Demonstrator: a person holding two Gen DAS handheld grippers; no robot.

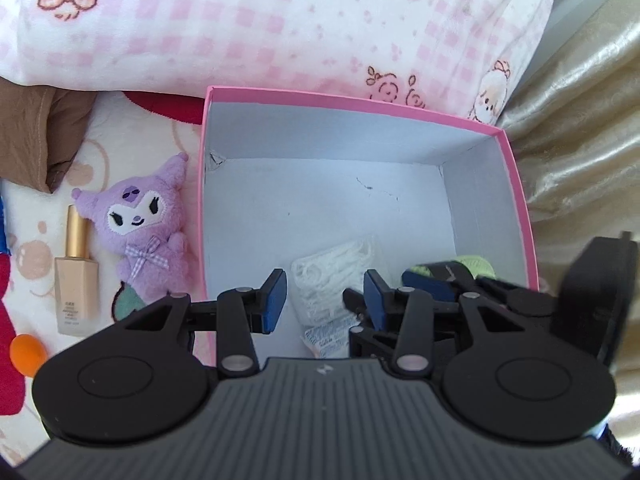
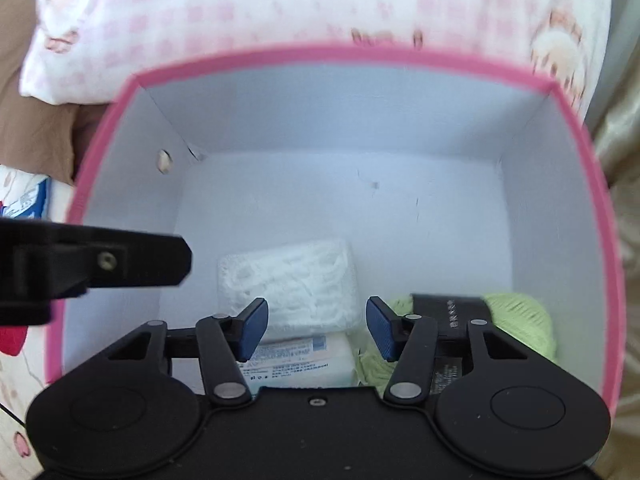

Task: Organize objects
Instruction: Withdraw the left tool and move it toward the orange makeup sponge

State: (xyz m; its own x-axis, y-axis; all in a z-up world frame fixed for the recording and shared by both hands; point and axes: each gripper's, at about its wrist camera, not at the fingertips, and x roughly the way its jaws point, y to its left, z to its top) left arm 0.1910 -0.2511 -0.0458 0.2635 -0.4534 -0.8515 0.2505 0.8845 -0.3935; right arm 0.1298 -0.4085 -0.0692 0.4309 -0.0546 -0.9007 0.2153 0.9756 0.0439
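Both our grippers, left (image 1: 325, 300) and right (image 2: 316, 330), hang apart and empty over one pink box (image 1: 516, 184) holding three items, while only the left view shows one purple plush (image 1: 144, 228) beside it.

The left gripper (image 1: 326, 300) pointed steeply downward with its blue pads (image 1: 274, 300) standing apart and nothing pressed between them; its black linkage arms spread out evenly to either side. The right gripper (image 2: 316, 330) tilted down likewise, its jaws parted and empty, its blue pads (image 2: 252, 330) angled slightly toward each other; it sat just to the right of the left one, and part of the left gripper's black body reached into the right wrist view from the left edge.
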